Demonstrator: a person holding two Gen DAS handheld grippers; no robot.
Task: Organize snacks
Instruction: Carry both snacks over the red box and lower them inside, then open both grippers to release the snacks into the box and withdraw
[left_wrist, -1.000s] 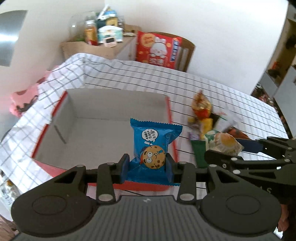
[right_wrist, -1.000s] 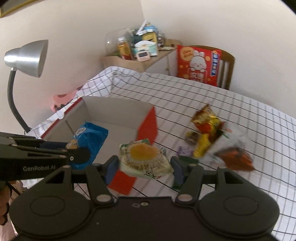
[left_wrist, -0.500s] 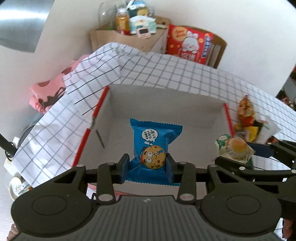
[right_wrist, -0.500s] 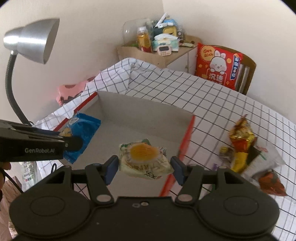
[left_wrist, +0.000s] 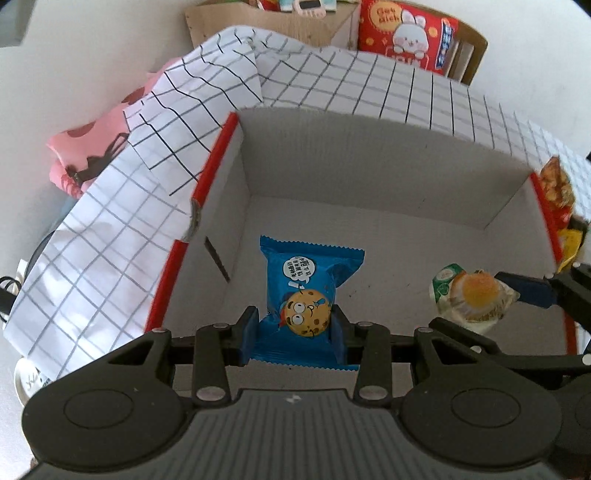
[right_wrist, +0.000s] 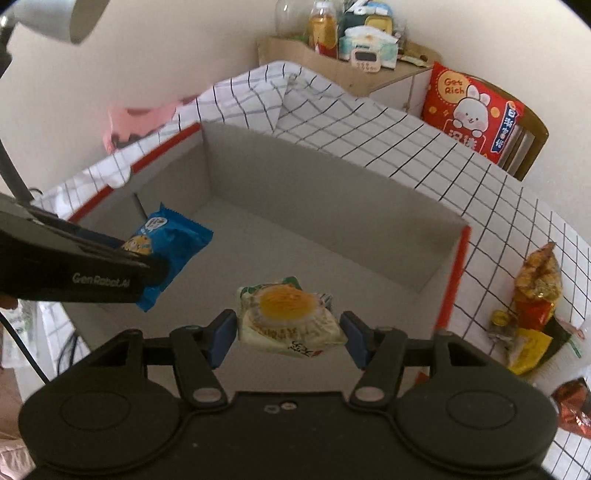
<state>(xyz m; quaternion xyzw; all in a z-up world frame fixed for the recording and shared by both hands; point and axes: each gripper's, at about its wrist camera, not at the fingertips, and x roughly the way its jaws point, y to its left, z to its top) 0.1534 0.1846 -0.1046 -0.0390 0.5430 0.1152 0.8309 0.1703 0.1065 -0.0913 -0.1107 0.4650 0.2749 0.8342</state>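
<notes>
Both tongs, left (left_wrist: 293, 334) clamped on the blue cookie pack (left_wrist: 308, 291) at lower centre, right (right_wrist: 288, 334) gripping the egg-yolk pastry (right_wrist: 286, 315), have swung over the box (left_wrist: 369, 155) from the worktop (right_wrist: 424, 147), so drops look next.

Both wrist views look steeply down along claw fingers, close above red-edged grey cardboard box (left_wrist: 369, 192) (right_wrist: 332, 206). Shared: box interior ahead of claws, white checked tablecloth (left_wrist: 406, 88) (right_wrist: 424, 147) beyond.
</notes>
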